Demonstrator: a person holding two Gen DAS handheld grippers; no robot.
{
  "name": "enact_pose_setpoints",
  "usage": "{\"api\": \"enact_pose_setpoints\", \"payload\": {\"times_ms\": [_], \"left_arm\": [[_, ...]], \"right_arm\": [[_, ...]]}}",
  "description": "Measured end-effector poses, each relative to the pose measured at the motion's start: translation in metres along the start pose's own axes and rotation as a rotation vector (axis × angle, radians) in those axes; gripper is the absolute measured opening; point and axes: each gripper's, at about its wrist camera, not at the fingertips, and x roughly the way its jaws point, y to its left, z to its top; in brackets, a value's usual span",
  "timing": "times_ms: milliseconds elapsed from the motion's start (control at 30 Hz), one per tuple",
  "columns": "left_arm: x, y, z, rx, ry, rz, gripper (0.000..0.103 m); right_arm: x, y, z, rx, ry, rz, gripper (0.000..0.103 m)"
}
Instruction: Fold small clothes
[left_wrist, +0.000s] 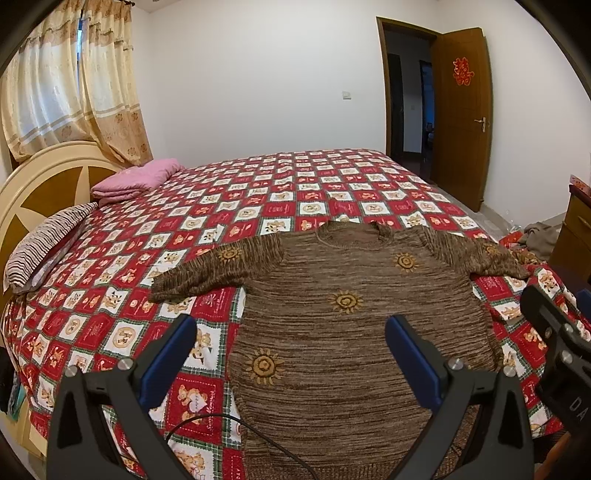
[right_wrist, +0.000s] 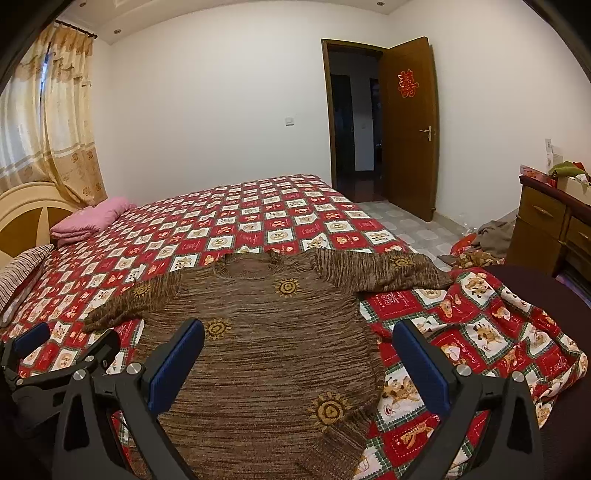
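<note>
A brown knitted sweater (left_wrist: 332, 314) with yellow sun motifs lies flat on the bed, face up, both sleeves spread out sideways and its collar pointing away from me. My left gripper (left_wrist: 291, 354) hovers open over the sweater's lower left part, nothing between its blue pads. In the right wrist view the same sweater (right_wrist: 266, 332) fills the foreground. My right gripper (right_wrist: 299, 358) stands open above the sweater's lower right hem, holding nothing. The right gripper (left_wrist: 554, 332) also shows at the right edge of the left wrist view.
The bed carries a red and white checked bedspread (left_wrist: 258, 199) with bear prints. A folded pink blanket (left_wrist: 136, 179) and a striped pillow (left_wrist: 48, 240) lie by the headboard. A wooden dresser (right_wrist: 554, 229) and clothes on the floor (right_wrist: 495, 232) sit right. The door (right_wrist: 410, 129) stands ajar.
</note>
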Motion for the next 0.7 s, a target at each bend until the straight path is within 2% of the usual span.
{"api": "enact_pose_setpoints", "payload": {"times_ms": [200,300,433,500,600,633,667,700], "left_arm": [[0.010,0.001,-0.002,0.003,0.016,-0.005,0.103],[0.022,0.002,-0.004,0.008,0.030,-0.021,0.103],[0.055,0.011,-0.005,-0.010,0.058,-0.066,0.103],[0.075,0.017,-0.003,-0.020,0.071,-0.052,0.103],[0.105,0.027,0.001,-0.013,0.084,-0.015,0.103],[0.115,0.031,0.004,-0.010,0.088,0.009,0.103],[0.125,0.034,0.006,-0.013,0.092,0.029,0.103],[0.134,0.039,0.008,-0.021,0.096,0.044,0.103]], "right_arm": [[0.012,-0.007,-0.003,0.023,0.019,0.042,0.102],[0.032,-0.027,-0.006,0.079,0.062,0.015,0.102],[0.073,-0.062,-0.015,0.157,0.151,0.033,0.102],[0.090,-0.085,-0.016,0.222,0.178,0.056,0.102],[0.114,-0.133,-0.007,0.356,0.192,0.043,0.102],[0.121,-0.150,-0.002,0.400,0.194,0.032,0.100],[0.126,-0.162,0.002,0.424,0.196,0.022,0.091],[0.135,-0.176,0.010,0.441,0.207,0.009,0.072]]}}
